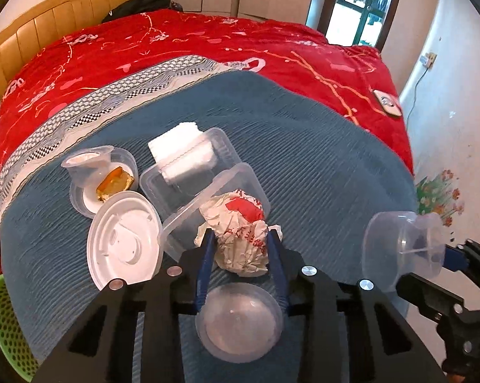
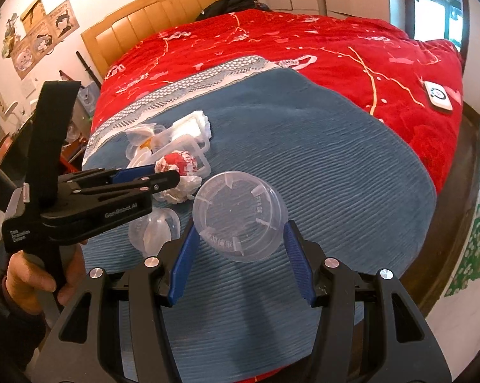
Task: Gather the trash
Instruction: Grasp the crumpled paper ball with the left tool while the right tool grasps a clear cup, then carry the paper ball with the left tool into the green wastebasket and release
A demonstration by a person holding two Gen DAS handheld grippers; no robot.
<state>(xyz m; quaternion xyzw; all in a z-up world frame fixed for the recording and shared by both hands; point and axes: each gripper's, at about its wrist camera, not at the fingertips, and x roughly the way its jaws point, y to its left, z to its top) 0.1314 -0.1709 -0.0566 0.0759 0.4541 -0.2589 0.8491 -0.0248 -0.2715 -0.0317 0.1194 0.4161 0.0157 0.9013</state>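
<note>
Left wrist view has your left fingers (image 1: 241,239) pinching the crumpled wrapper (image 1: 240,233): squeeze firmly before lifting, keeping your right gripper (image 2: 240,233) clamped on the clear cup (image 2: 240,217).

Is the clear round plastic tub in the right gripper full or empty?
Empty. The clear round plastic tub is see-through, and only the blue ribbed blanket shows through it.

On the bed, a blanket (image 1: 303,146) is spread over the quilt (image 1: 176,41). On it, in the left wrist view, a crumpled wrapper (image 1: 240,233) is flanked by the left gripper (image 1: 241,239). A round lid (image 1: 125,245) lies left of it, a rectangular container (image 1: 182,175) behind, a small cup (image 1: 240,322) before. At the right, a clear tub (image 2: 240,214) is held in the right gripper (image 2: 240,226).
</note>
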